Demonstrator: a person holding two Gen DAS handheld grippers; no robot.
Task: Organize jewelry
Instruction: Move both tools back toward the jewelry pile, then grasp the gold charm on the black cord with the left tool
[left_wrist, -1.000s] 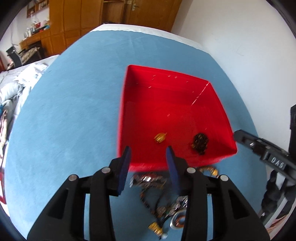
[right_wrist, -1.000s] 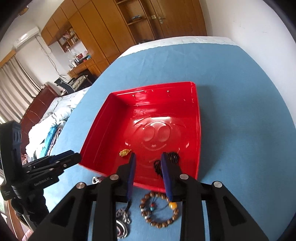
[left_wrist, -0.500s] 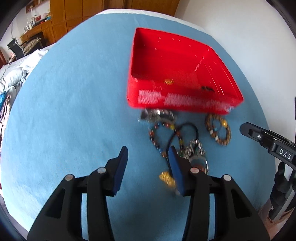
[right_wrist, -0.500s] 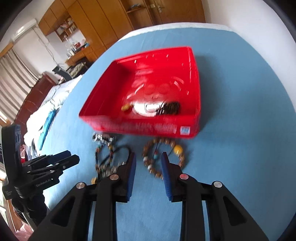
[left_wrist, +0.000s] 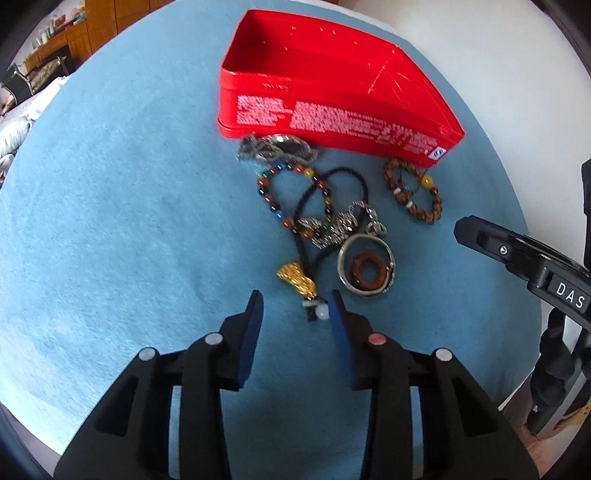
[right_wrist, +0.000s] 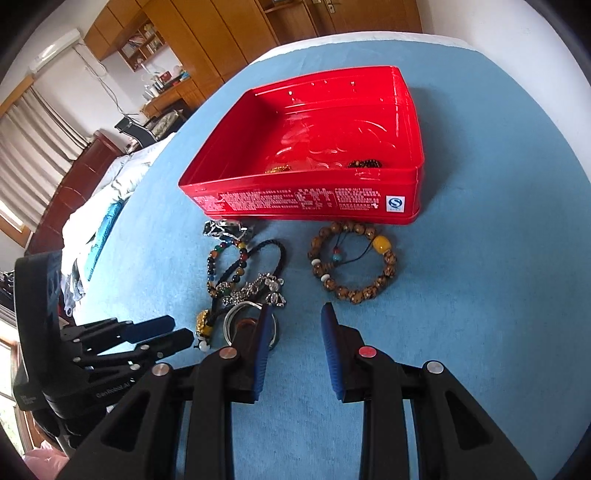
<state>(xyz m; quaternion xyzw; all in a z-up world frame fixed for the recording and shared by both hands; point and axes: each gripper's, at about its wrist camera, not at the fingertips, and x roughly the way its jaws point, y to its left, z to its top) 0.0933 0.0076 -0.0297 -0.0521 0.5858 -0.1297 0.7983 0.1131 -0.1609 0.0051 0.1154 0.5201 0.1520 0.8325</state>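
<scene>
The tin is glossy red, its near wall printed with blocks of fine white text and a small blue-and-white square mark. It rests on a plain light-blue cloth. The wooden-bead bracelet is mottled brown with one yellow bead, white spacers and a teal-and-red charm. The multicoloured bead bracelet mixes black, amber, green and red. The braided cord is black, the pendant gold, the bangle silver around a brown ring. Both grippers' pads are blue on black bodies.
</scene>
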